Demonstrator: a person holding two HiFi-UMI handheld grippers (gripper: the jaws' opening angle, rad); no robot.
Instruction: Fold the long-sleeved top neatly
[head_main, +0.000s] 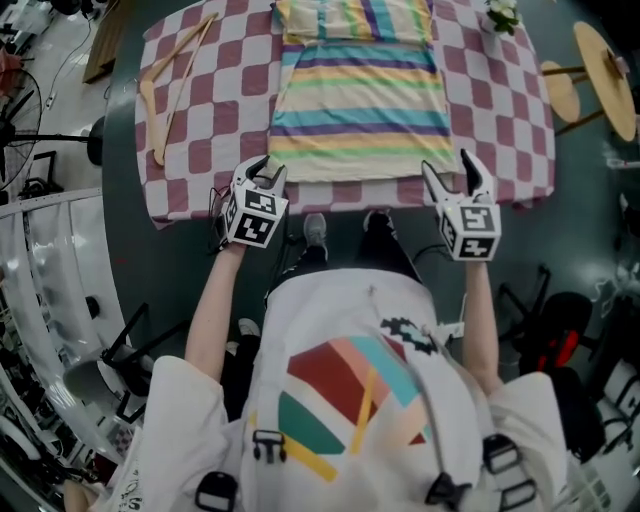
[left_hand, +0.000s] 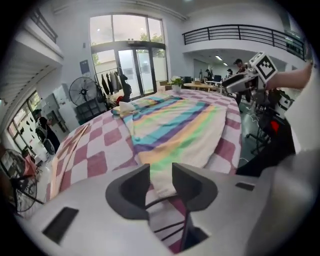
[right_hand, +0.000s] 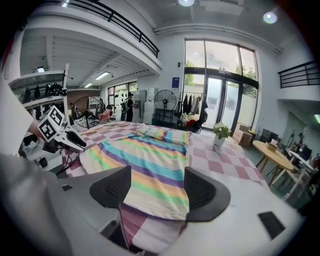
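At near tabletop (head_main: 190, 150) edge: long-sleeved top (head_main: 360, 100) flat, sleeves seemingly folded in; hem-to-collar folds remain. Left gripper (head_main: 265, 171) jaws apart around hem corner, unpinched; right gripper (head_main: 450, 170) agape at other corner.

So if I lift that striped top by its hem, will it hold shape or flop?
Probably floppy: the rainbow-striped fabric top lies flat on the pink-checked tablecloth, so it should drape from any held corner. Being thin, it's likely light. Cloth on cloth, it may drag rather than slide.
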